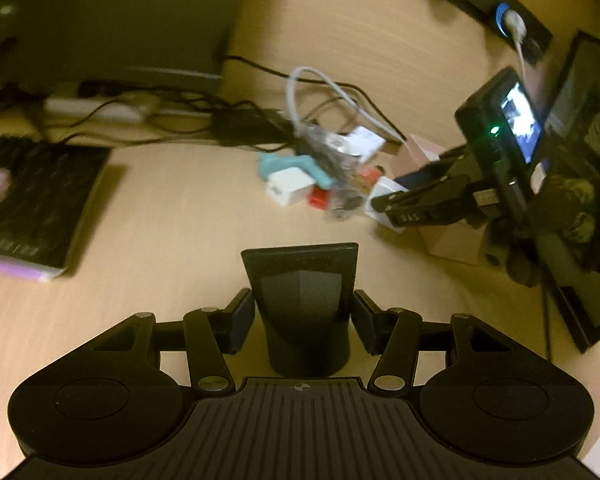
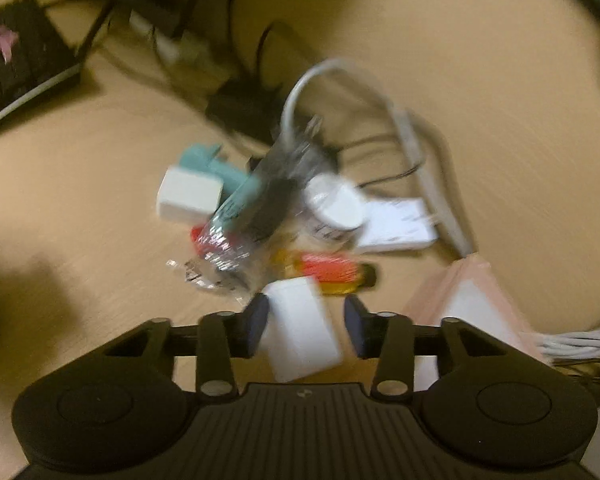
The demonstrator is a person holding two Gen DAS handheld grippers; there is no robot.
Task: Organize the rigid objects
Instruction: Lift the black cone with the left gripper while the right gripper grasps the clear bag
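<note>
My left gripper [image 1: 302, 320] is shut on a black wedge-shaped object [image 1: 302, 300] and holds it above the wooden desk. A pile of small items lies ahead: a white charger block [image 1: 288, 192], a teal plug [image 1: 288, 162], a red piece [image 1: 320, 200] and clear plastic wrap [image 1: 340, 192]. My right gripper [image 2: 306, 326] is around a white block [image 2: 302, 328]; the left pad touches it and a gap shows at the right pad. The view is blurred. In the left wrist view the right gripper [image 1: 384, 202] sits at the pile's right edge on that white block [image 1: 386, 196].
A pink open box [image 2: 472, 300] stands right of the right gripper. A red-and-yellow tube [image 2: 328, 272], a white round cap [image 2: 336, 200] and a flat white adapter [image 2: 398, 226] lie in the pile. Cables, a power strip [image 1: 100, 108] and a dark book [image 1: 32, 196] are behind and left.
</note>
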